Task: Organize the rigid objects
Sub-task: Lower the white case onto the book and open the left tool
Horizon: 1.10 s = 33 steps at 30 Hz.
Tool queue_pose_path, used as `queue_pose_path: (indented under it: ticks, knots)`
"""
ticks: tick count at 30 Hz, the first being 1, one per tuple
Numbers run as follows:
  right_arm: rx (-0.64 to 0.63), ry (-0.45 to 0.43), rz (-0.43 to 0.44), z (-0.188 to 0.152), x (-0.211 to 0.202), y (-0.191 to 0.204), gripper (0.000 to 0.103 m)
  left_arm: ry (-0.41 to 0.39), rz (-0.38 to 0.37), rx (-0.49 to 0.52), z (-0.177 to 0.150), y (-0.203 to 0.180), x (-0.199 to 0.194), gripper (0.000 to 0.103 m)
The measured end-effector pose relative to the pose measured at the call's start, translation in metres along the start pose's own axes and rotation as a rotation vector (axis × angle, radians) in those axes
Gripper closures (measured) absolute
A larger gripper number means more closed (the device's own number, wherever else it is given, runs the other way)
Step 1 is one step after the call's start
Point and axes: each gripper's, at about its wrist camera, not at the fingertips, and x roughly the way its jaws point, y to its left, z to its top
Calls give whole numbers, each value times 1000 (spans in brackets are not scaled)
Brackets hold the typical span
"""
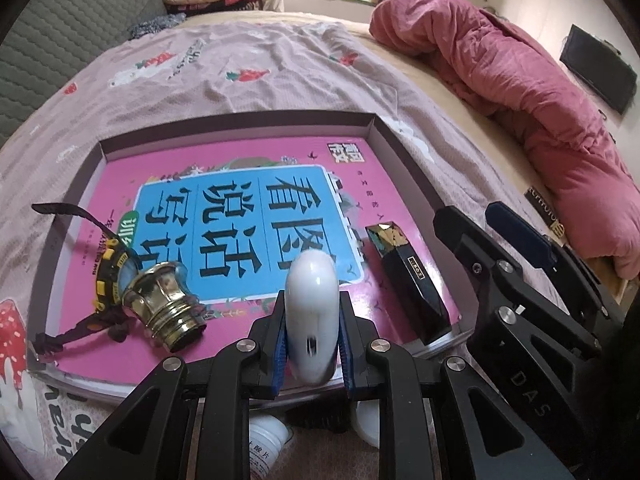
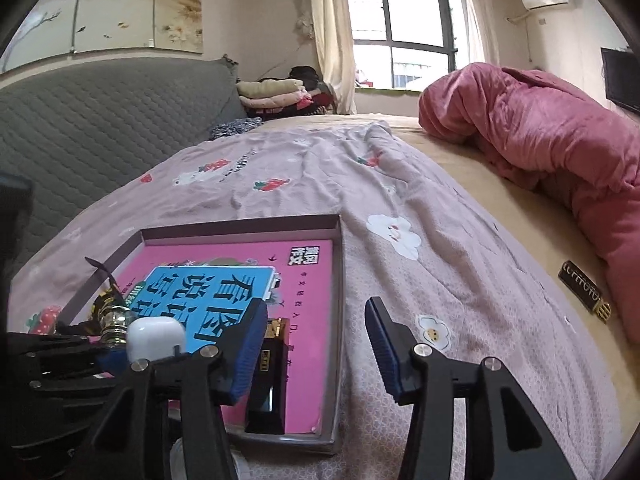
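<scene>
While my left gripper (image 1: 312, 336) has its fingers (image 1: 279, 346) clamped on the white earbud case (image 1: 311, 316), I see the case hanging just above the near edge of the shallow box (image 1: 376, 128). Inside this box lies a pink book (image 1: 248, 160), and on the book rest a black lighter (image 1: 412, 280) at the right, a gold bottle cap (image 1: 166, 304) and a yellow-black watch (image 1: 108, 268) at the left. My right gripper (image 2: 316, 344) has its fingers well apart with nothing between them, beside the box's right wall, above the bed sheet (image 2: 440, 280). A pink quilt (image 2: 552, 136) lies far right on the bed.
</scene>
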Motion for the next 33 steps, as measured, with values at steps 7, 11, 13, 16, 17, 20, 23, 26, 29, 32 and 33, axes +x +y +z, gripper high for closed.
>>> queue_pose_path:
  ticks: [7,11,13,16,17,20,23,26,29,32,33]
  knots:
    - [-21,-7,6,-1,-5,1,52,34,2,5,-5,0,4,81]
    - [-26,-11,1,-1,-7,2,52,27,-1,9,-6,-1,-1,81]
    - [-28,-17,2,-1,-8,3,52,22,4,13,-6,-2,-4,80]
    - [-31,-27,4,0,-10,3,52,17,8,13,-5,-2,-7,73]
    - [-33,-29,7,0,-11,4,52,16,11,13,-5,-2,-9,70]
    - [-31,-31,7,-3,-16,2,52,12,16,4,-4,1,-12,60]
    - [-23,-34,10,-3,-20,0,51,11,5,-18,-4,5,-15,59]
    - [-15,-37,17,-2,-22,-2,51,2,9,-18,-4,6,-18,58]
    - [-22,-37,17,-2,-23,-1,51,-1,-8,-26,-4,8,-22,57]
    - [-37,-24,22,-5,-23,1,51,-11,-20,-19,-5,10,-25,50]
    - [-42,-16,24,-6,-23,2,51,-16,-19,-17,-6,10,-26,50]
